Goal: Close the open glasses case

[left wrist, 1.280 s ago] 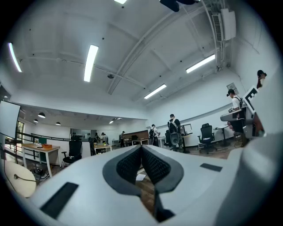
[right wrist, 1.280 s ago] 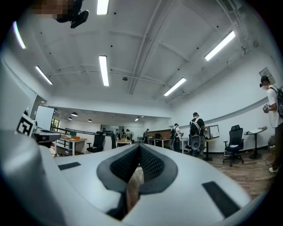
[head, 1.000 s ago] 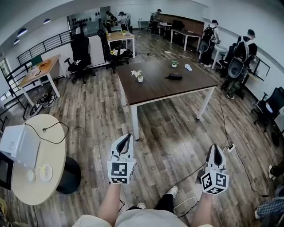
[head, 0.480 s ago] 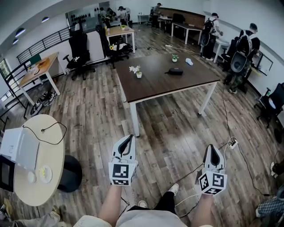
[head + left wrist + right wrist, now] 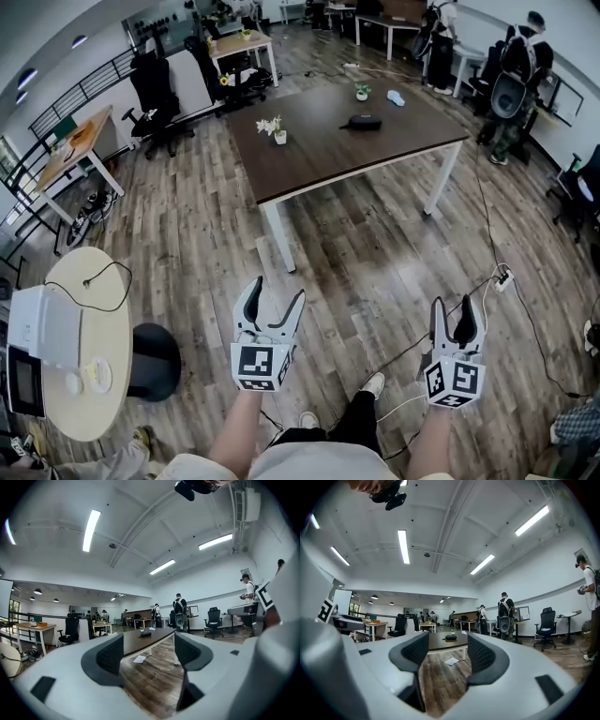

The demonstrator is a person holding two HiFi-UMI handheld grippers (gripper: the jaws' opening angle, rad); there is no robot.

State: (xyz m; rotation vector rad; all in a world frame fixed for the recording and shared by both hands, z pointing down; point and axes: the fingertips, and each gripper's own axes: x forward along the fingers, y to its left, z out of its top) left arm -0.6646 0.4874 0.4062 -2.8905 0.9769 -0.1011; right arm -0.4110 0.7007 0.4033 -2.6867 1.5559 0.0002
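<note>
Two hand-held grippers are held over the wood-plank floor point(image 5: 375, 253), well apart from the desk point(image 5: 319, 164). The left hand-held gripper point(image 5: 277, 292) and the right hand-held gripper point(image 5: 452, 307) have just been opened wide, and nothing is gripped between their dark textured pads point(image 5: 108, 656). The dark, rounded glasses case point(image 5: 365, 122) is seen lying on that smooth brown desk.

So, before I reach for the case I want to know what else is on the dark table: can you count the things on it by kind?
Potted plants: 2
Dark glasses case: 1
Pale small object: 1
Total: 4
</note>
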